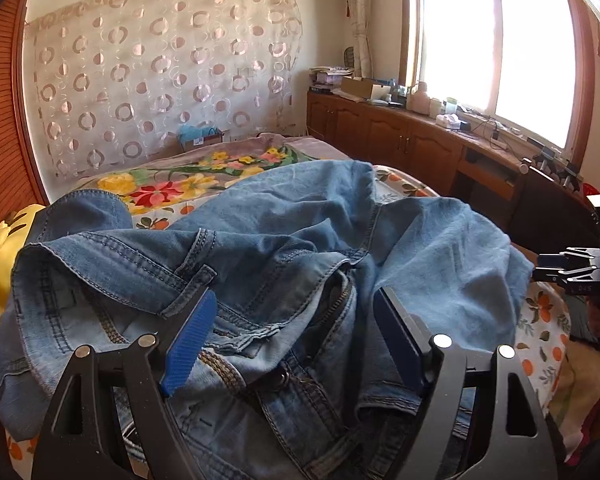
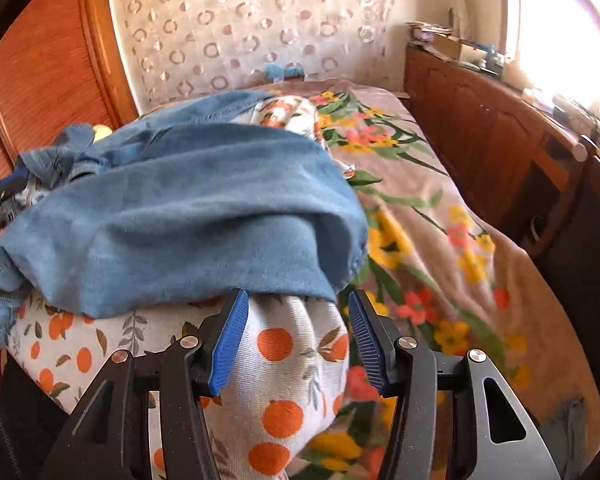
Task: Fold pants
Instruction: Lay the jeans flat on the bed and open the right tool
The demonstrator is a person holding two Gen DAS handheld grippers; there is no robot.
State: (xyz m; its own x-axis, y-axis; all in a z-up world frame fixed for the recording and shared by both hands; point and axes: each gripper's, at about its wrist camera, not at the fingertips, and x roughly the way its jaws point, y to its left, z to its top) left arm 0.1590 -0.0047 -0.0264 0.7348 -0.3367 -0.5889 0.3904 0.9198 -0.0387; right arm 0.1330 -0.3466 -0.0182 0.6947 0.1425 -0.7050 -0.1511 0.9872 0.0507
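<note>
denim pants lie bunched just ahead of the left gripper, waistband under its open, empty jaws; the right gripper, also open, faces their hem.

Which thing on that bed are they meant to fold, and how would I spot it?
Start at the bed, under its flowered blanket. Near its close end, on a white cover printed with oranges, a heap of blue denim lies crumpled: the pants. Everything around them is patterned; only they are plain blue, with stitched seams and a waistband.
</note>
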